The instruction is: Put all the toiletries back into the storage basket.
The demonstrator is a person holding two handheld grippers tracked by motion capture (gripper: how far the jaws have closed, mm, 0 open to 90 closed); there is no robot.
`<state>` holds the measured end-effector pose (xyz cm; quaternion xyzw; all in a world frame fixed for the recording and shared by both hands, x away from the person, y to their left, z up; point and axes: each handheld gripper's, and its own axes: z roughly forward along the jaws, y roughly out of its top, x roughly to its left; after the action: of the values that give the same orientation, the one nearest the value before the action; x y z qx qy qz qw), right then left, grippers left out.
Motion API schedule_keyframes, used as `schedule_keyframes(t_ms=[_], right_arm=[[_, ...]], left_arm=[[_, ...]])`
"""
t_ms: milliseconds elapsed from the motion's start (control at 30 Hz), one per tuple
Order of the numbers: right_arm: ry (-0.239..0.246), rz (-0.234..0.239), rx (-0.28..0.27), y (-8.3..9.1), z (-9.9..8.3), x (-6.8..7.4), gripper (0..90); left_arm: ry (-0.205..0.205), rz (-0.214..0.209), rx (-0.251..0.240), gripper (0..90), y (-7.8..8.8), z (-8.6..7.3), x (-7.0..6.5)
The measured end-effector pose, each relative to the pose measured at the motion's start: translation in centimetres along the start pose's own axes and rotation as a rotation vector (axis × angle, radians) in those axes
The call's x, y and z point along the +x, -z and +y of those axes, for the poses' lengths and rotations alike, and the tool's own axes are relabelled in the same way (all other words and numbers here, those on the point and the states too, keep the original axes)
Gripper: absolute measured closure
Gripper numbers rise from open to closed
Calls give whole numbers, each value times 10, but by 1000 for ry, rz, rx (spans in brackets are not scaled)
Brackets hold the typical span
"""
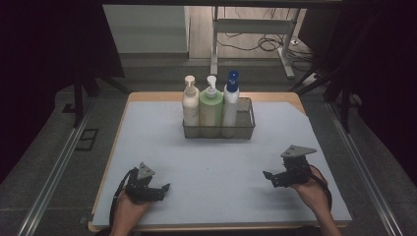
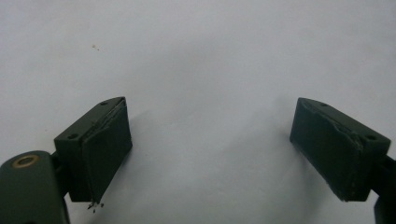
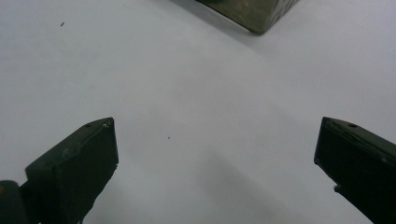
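wire basket (image 1: 244,129) at the mat's far centre, holding cream (image 1: 190,101), green (image 1: 211,105) and blue-capped pump bottles (image 1: 230,101); left gripper (image 1: 164,188) and right gripper (image 1: 267,174) near, wide open, empty; approach level, grip a bottle's body squarely.

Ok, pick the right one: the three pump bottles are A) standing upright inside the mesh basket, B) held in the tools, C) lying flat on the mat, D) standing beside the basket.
A: the cream bottle, green bottle and blue-capped bottle stand upright in a row inside the mesh basket, with both tools well short of it.
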<state>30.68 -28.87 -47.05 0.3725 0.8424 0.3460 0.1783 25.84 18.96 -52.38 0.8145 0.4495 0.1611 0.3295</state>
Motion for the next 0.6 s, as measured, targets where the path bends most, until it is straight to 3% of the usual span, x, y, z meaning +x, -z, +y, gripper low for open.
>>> schedule_keyframes(t_ms=[333, 600], right_arm=[[-11, 2, -20, -8, -23, 6, 0], [-33, 18, -5, -16, -36, 6, 0]], left_arm=[[0, 0, 0, 121, 0, 0, 0], [0, 0, 0, 121, 0, 0, 0]])
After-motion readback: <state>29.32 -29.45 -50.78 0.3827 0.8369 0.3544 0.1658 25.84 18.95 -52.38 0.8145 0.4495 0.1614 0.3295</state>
